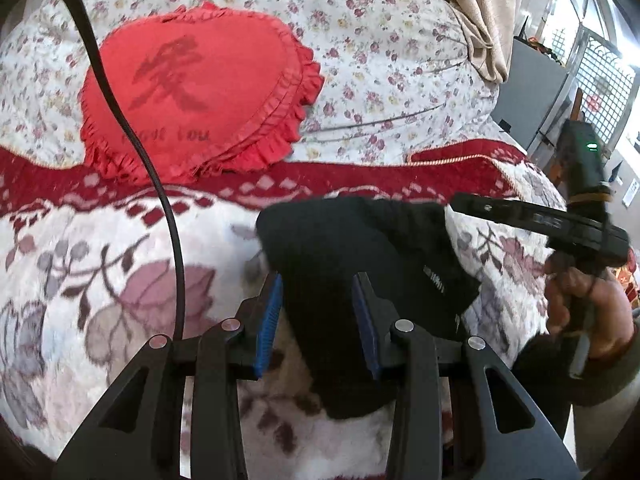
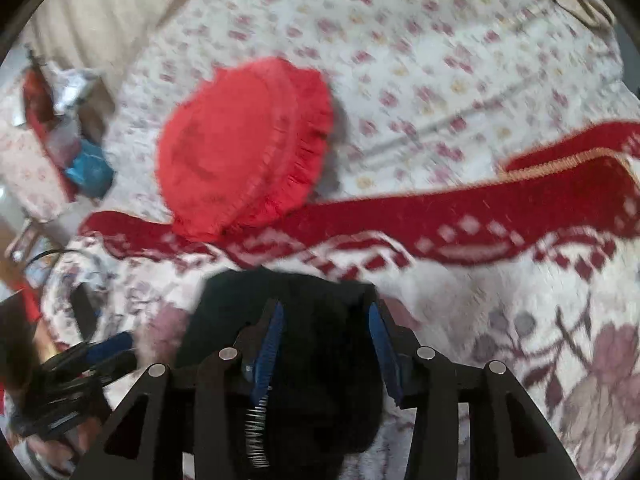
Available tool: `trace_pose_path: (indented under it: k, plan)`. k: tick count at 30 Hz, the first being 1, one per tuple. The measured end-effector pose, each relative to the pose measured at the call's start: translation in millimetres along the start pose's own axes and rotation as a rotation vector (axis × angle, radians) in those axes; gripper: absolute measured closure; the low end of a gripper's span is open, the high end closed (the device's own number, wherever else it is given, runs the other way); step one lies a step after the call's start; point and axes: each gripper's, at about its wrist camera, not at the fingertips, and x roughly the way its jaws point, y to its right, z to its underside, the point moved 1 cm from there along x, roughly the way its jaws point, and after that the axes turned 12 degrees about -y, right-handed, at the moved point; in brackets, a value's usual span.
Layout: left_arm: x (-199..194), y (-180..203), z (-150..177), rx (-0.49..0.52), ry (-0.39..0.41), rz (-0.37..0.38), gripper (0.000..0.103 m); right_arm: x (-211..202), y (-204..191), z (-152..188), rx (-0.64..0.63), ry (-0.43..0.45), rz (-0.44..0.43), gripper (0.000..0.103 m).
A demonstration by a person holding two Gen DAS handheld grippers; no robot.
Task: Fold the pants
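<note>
The black pants (image 1: 360, 248) lie bunched in a compact bundle on a white and red floral blanket (image 1: 100, 272). My left gripper (image 1: 318, 280) is open, its blue-padded fingers (image 1: 270, 312) straddling the near part of the bundle. In the right wrist view the pants (image 2: 316, 360) fill the gap between the open fingers (image 2: 270, 340) of my right gripper (image 2: 326, 308). That view is motion-blurred. The right gripper also shows at the right of the left wrist view, its fingertips hidden.
A red heart-shaped frilled cushion (image 1: 196, 92) lies behind the pants on a flowered bedspread (image 1: 380, 60). A black cable (image 1: 120, 112) hangs across the left. Beige cloth (image 1: 480, 12) and a grey cabinet (image 1: 528, 92) are at the far right. Clutter (image 2: 68, 132) sits beside the bed.
</note>
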Motion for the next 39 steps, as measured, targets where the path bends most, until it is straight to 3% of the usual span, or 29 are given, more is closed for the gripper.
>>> trace_pose_path:
  k: [1,4,9,12,15,26,39]
  plan:
    - [2,2,-4,0.004,0.000,0.000,0.069,0,-7,-1,-0.031,-0.002,-0.015,0.060]
    - [14,11,-16,0.012,-0.006,-0.003,0.054,15,-25,-2,-0.082,-0.043,-0.042,0.060]
    - [41,18,-29,0.024,-0.049,-0.041,0.053,56,-23,-1,-0.094,-0.114,-0.012,0.060]
    - [61,15,-28,0.018,-0.112,-0.077,0.053,73,-9,-3,-0.093,-0.127,0.071,0.060]
    - [72,9,-21,0.004,-0.123,-0.084,0.051,77,-1,-4,-0.079,-0.122,0.050,0.060]
    - [48,12,-22,-0.017,-0.078,-0.096,0.048,30,-17,13,-0.090,-0.091,0.018,0.059]
    - [41,34,1,0.013,-0.086,-0.109,0.048,34,-24,58,-0.097,-0.153,0.024,0.058]
